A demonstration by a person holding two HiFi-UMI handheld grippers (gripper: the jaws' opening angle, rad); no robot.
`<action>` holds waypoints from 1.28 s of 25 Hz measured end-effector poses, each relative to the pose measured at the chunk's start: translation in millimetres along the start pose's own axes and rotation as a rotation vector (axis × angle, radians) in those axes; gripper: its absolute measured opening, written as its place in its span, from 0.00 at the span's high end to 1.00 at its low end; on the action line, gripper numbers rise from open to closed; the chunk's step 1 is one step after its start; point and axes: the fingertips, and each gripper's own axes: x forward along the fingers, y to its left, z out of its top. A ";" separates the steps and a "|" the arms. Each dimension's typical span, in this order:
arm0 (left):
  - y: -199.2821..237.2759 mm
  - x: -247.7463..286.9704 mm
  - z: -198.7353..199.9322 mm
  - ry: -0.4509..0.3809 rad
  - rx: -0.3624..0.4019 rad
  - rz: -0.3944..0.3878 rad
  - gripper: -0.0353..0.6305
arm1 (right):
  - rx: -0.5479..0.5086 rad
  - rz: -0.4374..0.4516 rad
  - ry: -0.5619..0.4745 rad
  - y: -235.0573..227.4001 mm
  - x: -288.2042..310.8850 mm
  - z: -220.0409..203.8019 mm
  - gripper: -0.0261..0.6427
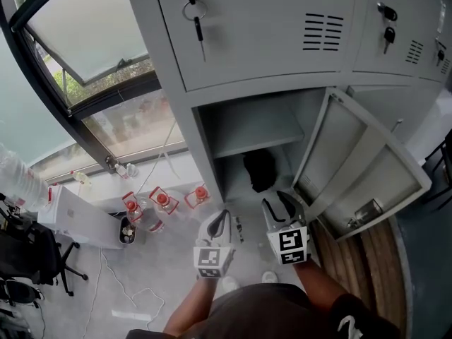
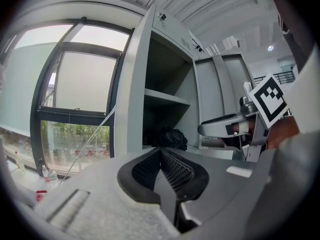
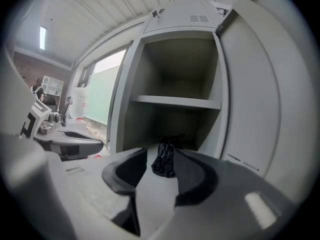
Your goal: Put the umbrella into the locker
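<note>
Right tongs [image 3: 160,155] stand half apart, empty; left tongs [image 2: 161,153] are together. The folded black umbrella [image 3: 165,160] lies crumpled on the locker [image 3: 150,69] floor, below the shelf [image 3: 175,101].

The umbrella [image 1: 259,169] was laid in the locker [image 1: 206,150], below the shelf [image 1: 256,145], toward the back. The door [image 1: 357,162] was swung out at the right. The left gripper [image 1: 223,216] and right gripper [image 1: 280,203] were held side by side before the opening.
</note>
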 end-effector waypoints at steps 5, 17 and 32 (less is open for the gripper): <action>-1.0 -1.1 0.5 0.002 0.004 0.005 0.94 | 0.013 -0.032 -0.035 -7.2 -5.7 2.9 0.81; -2.7 -1.8 13.1 -0.025 0.013 0.015 0.94 | 0.051 -0.041 -0.082 -10.3 -15.0 7.4 0.96; -3.2 -5.5 17.5 -0.037 -0.001 0.023 0.94 | 0.048 -0.047 -0.070 -9.6 -12.0 9.5 0.96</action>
